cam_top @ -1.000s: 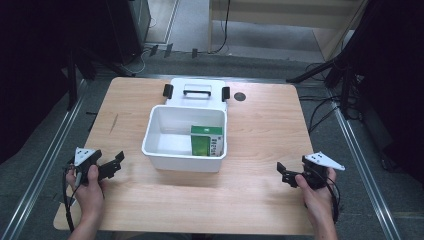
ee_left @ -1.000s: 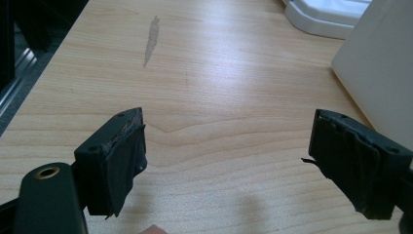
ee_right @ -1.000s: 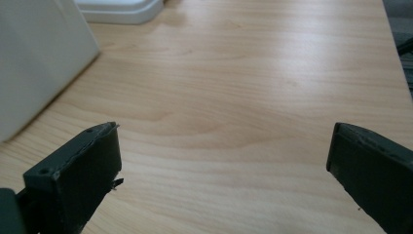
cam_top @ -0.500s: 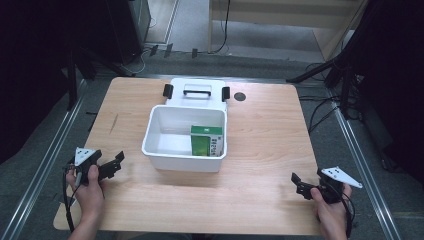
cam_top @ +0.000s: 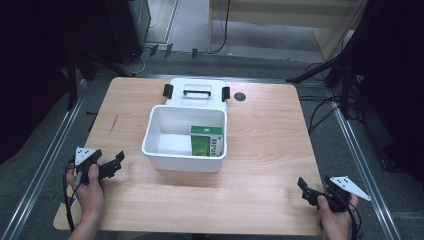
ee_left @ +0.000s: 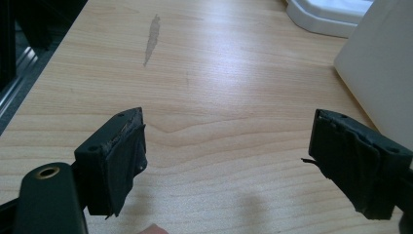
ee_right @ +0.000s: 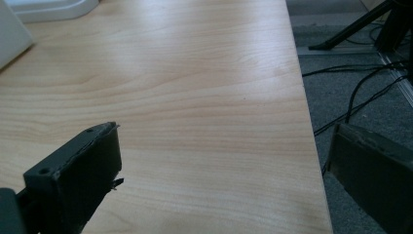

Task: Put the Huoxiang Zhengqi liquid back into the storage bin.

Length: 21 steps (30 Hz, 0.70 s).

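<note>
1. The left gripper [cam_top: 112, 165] has its fingers [ee_left: 117, 161] spread wide with only bare wood between them; it sits low near the desk's front left corner, pointed toward the white bin.
2. The right gripper [cam_top: 311, 192] also has its fingers [ee_right: 80, 170] wide apart and empty. It is close to the front right corner, and in the right gripper view one finger hangs past the desk's right edge.
3. The white bin [cam_top: 172, 160] stands at the middle of the desk [cam_top: 270, 150], well apart from both grippers. A green box [cam_top: 206, 140] stands upright inside, against the bin's right wall.
4. The white lid [cam_top: 197, 90] lies flat just behind the bin at the back edge, handle up, with a black latch at each side.
5. The step in hand looks like a reach from rest toward the bin and its box.
6. To do it well, the right gripper would likely come inward off the edge first, then descend over the box from above, since the bin wall blocks a side approach.
7. The fingers should straddle the box's narrow faces, clear of the wall, before closing.
8. The left gripper could steady the bin's near left rim so it does not slide.
</note>
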{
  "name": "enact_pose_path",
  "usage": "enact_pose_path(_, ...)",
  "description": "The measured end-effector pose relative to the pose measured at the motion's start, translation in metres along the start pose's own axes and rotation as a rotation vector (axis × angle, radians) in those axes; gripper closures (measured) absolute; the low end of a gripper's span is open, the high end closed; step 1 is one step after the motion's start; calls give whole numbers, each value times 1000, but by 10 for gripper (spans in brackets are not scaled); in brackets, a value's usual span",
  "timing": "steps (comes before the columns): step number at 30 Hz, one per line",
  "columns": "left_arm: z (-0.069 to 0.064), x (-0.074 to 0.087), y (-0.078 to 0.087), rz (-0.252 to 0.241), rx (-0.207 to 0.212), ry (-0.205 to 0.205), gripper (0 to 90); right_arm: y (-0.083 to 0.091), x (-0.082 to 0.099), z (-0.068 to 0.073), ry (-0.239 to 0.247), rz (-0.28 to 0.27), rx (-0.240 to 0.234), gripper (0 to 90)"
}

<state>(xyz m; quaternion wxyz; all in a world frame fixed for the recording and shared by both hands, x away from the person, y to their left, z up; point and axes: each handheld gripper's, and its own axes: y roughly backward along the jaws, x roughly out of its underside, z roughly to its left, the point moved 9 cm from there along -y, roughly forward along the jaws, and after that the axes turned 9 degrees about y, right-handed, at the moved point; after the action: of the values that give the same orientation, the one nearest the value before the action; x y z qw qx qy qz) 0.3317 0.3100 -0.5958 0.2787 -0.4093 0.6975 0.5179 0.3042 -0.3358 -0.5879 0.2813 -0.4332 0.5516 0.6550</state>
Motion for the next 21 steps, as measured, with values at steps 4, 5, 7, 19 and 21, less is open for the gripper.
enact_pose_path(4,0,0,0,1,3,2,148,0,2,0,-9,1,10,0)
enact_pose_path(5,0,0,0,1,3,2,148,0,2,0,-12,2,9,0)
enact_pose_path(7,0,0,0,3,3,4,148,0,3,0,-19,4,11,0)
enact_pose_path(19,1,-1,0,-3,5,11,146,0,3,0,-23,9,6,0)
enact_pose_path(21,1,0,0,2,5,10,146,0,2,0,-22,6,1,0)
